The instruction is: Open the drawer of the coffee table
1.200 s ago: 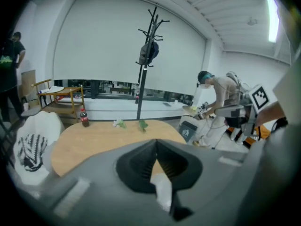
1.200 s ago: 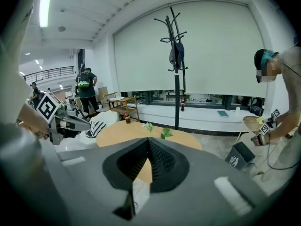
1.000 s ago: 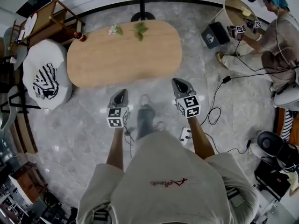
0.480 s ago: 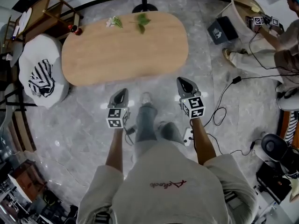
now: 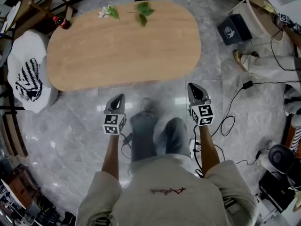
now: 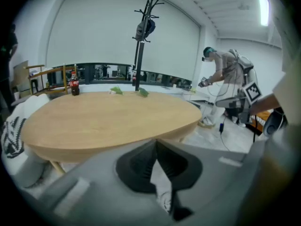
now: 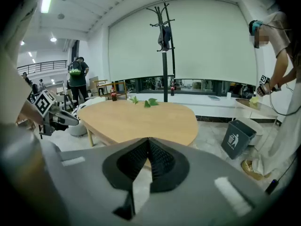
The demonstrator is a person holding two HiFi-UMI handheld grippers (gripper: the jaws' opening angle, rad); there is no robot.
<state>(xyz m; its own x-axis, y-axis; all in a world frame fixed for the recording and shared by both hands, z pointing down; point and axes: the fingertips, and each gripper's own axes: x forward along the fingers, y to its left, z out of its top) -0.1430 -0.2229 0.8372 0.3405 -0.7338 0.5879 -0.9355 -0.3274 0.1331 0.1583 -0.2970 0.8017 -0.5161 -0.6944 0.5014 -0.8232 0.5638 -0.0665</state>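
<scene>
The oval wooden coffee table fills the upper centre of the head view, and its long near edge runs across the frame just above both grippers. No drawer front can be made out along that edge in any view. The left gripper is held left of centre below the edge. Its jaws are closed tip to tip and nothing is held between them. The right gripper is held right of centre, a little nearer the table's rounded right end, and its jaws are likewise closed and empty. Each tip is separated from the edge by a strip of bare grey marble floor, which lies open toward the lower left. A black cable is looped on the floor just right of the right gripper. A white pouf carrying a striped cushion is set just beside the table's left end. A dark waste bin stands past the right end. Green leaves and small flowers lie along the far edge, and a cola bottle is seen at the upper left corner.
</scene>
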